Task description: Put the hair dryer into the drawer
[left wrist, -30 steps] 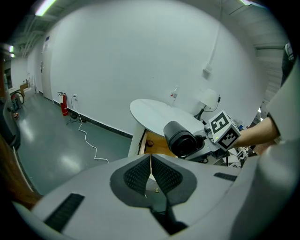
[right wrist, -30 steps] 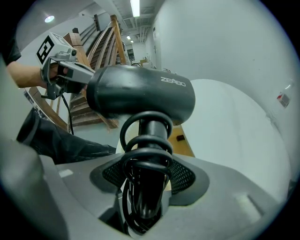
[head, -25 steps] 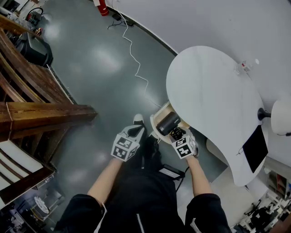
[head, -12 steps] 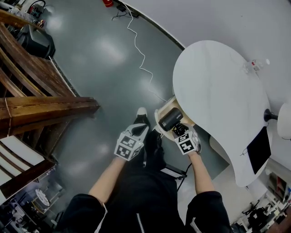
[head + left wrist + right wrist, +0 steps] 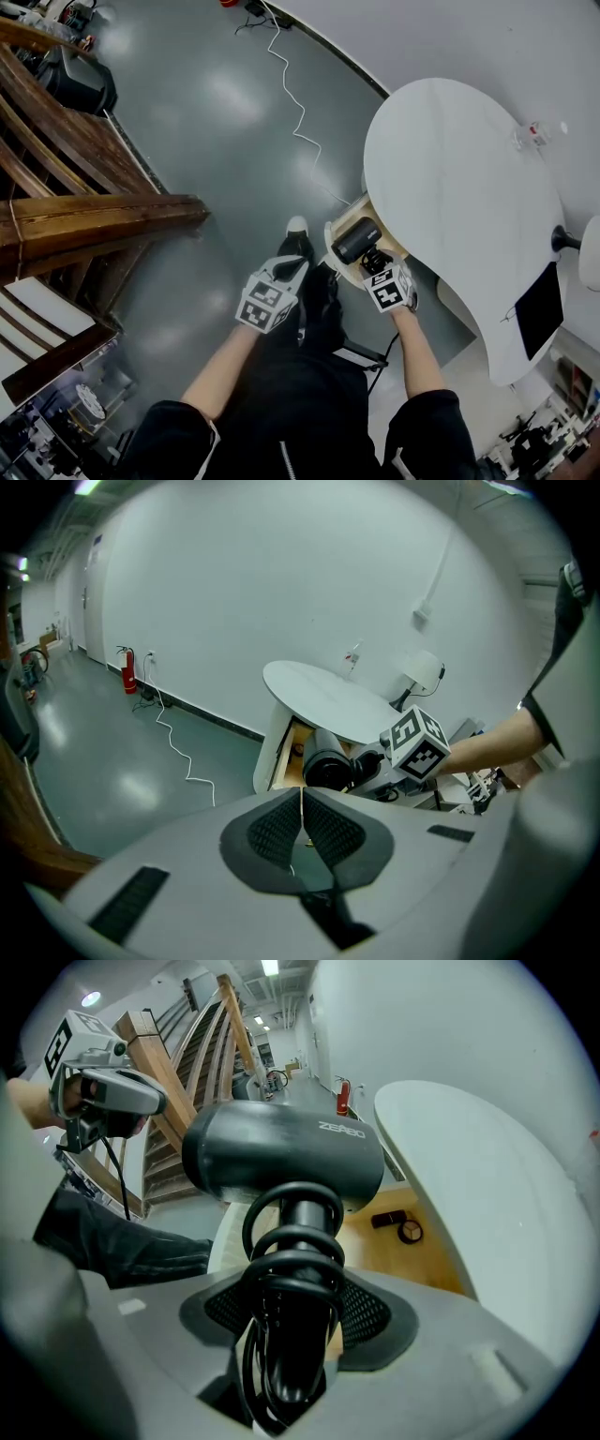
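The black hair dryer (image 5: 281,1166) has its cord coiled round the handle, and my right gripper (image 5: 291,1321) is shut on that handle. In the head view the hair dryer (image 5: 354,240) hangs over the open wooden drawer (image 5: 390,250) under the white table (image 5: 459,187). My right gripper (image 5: 375,265) sits just behind it. My left gripper (image 5: 286,265) hangs off to the left over the floor, its pads (image 5: 323,829) pressed together on nothing. From the left gripper view the hair dryer (image 5: 330,763) shows in front of the drawer (image 5: 292,754).
Small black items (image 5: 398,1224) lie on the drawer's wooden bottom. A wooden staircase (image 5: 75,206) runs along the left. A white cable (image 5: 295,112) trails over the grey floor. A black pad (image 5: 539,309) lies on the table's near right end.
The view has shifted a little. My right gripper and the hair dryer have moved slightly forward over the drawer. The left gripper has kept its place.
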Available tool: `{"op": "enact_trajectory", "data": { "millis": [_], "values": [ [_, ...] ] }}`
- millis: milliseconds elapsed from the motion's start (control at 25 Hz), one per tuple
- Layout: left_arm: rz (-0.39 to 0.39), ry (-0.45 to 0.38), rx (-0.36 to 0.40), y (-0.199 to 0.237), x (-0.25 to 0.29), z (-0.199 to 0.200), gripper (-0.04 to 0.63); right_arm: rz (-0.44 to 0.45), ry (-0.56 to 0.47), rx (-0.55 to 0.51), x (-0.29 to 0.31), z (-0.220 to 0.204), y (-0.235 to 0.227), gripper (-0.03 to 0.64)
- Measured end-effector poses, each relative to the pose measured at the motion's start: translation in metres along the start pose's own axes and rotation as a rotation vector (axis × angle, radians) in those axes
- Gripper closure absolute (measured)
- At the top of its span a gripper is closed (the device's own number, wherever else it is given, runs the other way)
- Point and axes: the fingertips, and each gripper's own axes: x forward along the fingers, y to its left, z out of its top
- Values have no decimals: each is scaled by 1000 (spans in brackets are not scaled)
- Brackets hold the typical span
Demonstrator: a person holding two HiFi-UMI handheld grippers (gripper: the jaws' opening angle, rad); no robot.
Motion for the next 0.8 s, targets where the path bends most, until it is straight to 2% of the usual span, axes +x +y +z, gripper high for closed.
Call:
{"op": "enact_trajectory", "data": {
  "millis": [480,800],
  "values": [
    [-23,23,2,-2,11,-5,581,-34,20,30,11,-6,-13,374],
    [-46,23,27,-8,22,7,581,-66,28,57,15,-7,-29,374]
  ]
}}
